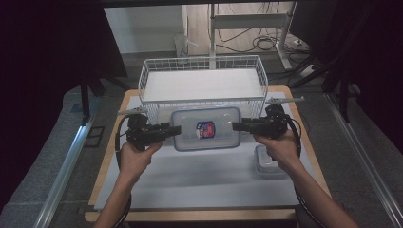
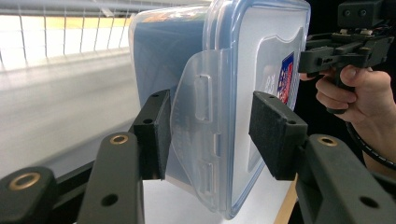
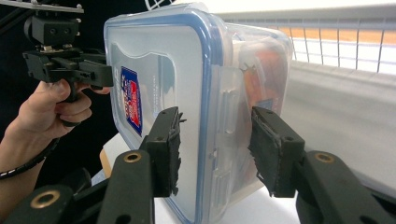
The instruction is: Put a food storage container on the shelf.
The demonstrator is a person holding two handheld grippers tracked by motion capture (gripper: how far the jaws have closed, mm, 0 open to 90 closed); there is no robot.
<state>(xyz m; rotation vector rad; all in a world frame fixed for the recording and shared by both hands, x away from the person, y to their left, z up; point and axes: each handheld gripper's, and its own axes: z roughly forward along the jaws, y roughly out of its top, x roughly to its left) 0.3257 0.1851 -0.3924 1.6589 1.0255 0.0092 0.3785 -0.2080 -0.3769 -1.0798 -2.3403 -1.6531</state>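
Left gripper (image 1: 167, 131) and right gripper (image 1: 239, 126): black bodies, brass-ringed screw holes, dark padded jaws. Black cable trails from each. Forearms bare, no sleeves.

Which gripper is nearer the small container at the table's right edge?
Right. The right gripper sits at the big lidded container's right end, with the small container just behind that hand. The left gripper is at the opposite end, farther off.

The left gripper (image 2: 208, 135) straddles, jaws apart, the lidded container's (image 2: 243, 70) side latch (image 2: 201, 135).
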